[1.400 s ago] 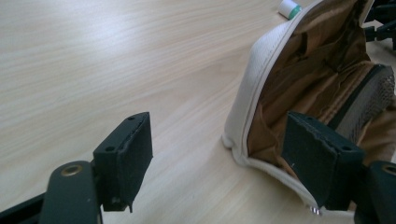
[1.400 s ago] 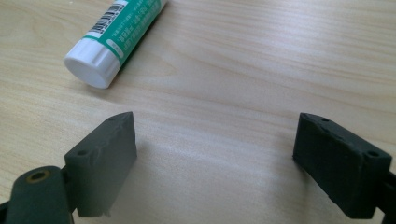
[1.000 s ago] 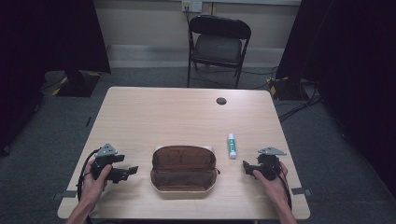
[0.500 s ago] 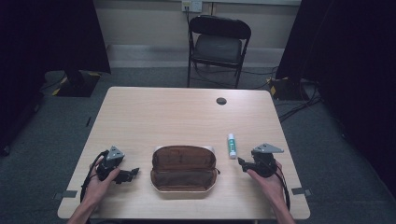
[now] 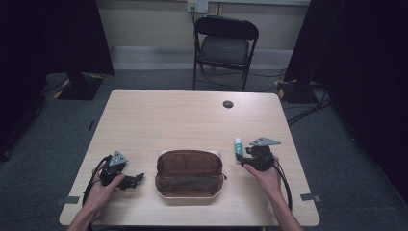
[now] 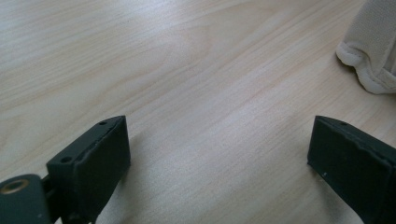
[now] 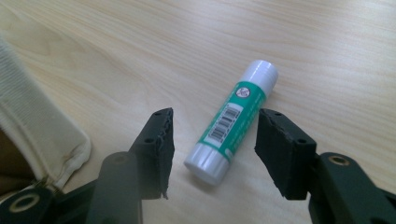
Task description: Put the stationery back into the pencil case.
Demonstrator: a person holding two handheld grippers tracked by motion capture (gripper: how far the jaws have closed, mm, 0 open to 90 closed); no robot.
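A white glue stick [image 5: 237,146] [image 7: 232,119] with a green label lies flat on the wooden table [image 5: 183,120], right of an open pencil case [image 5: 189,179], brown inside and cream outside. My right gripper [image 5: 243,158] [image 7: 217,119] is open and its jaws have just been closing. The glue stick's lower end lies between the pads, which stand clear of it on both sides. Left of the case, my left gripper [image 5: 136,179] [image 6: 222,135] rests low over bare wood. Its jaws have just been opening and stand wide with nothing between them. The case's cream corner [image 6: 369,51] is near its right jaw.
A small black round disc [image 5: 228,104] sits on the table's far side. A black folding chair [image 5: 225,45] stands beyond the far edge. The case's cream edge [image 7: 42,135] lies close to the left of my right gripper.
My right hand has moved left and away from the front edge, up to the glue stick, and its jaws have narrowed. The left hand has stayed in place.
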